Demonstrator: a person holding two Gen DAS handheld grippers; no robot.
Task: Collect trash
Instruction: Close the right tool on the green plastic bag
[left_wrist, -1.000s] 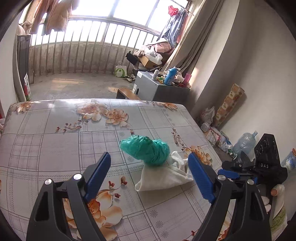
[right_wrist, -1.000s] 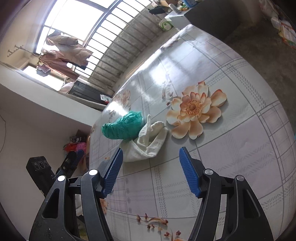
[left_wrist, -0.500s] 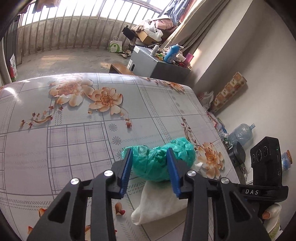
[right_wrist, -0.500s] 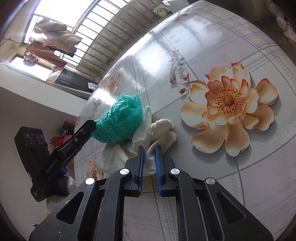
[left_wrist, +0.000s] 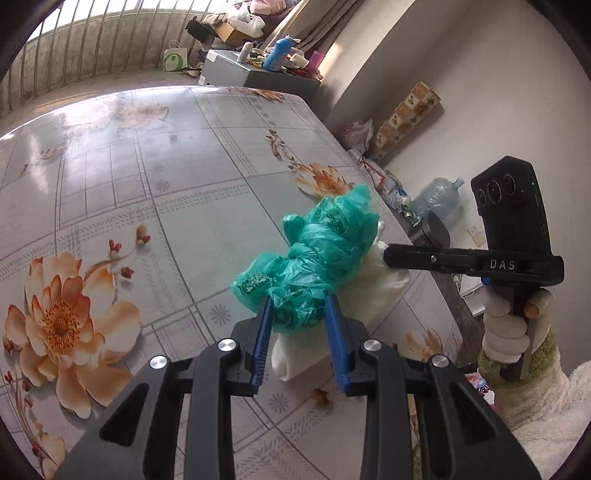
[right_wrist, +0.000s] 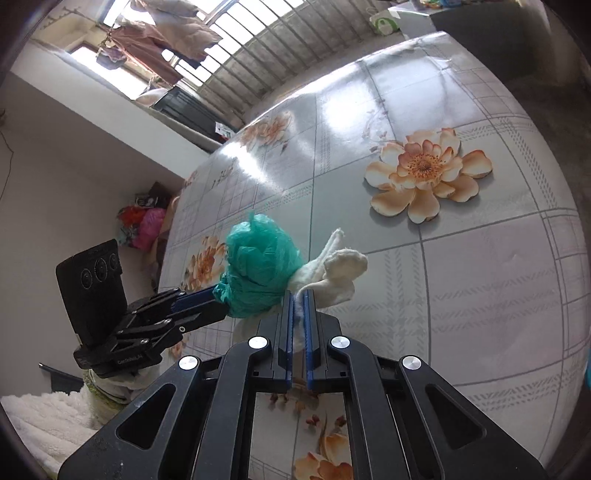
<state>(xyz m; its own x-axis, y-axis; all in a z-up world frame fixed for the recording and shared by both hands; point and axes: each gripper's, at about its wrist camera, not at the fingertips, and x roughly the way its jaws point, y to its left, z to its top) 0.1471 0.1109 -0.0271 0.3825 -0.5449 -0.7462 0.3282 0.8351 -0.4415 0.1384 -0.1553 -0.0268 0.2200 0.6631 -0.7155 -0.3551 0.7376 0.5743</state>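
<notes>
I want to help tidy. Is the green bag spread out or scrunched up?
Scrunched up: the green bag is a tight, knotted wad.

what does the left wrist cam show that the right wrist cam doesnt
Only the left wrist view shows a water jug, a patterned box against the wall and a blue bottle. Only the right wrist view shows hanging laundry. Both show the green bag, with the left gripper closing on it, the white cloth pinched in the right gripper, and the flowered table.
</notes>
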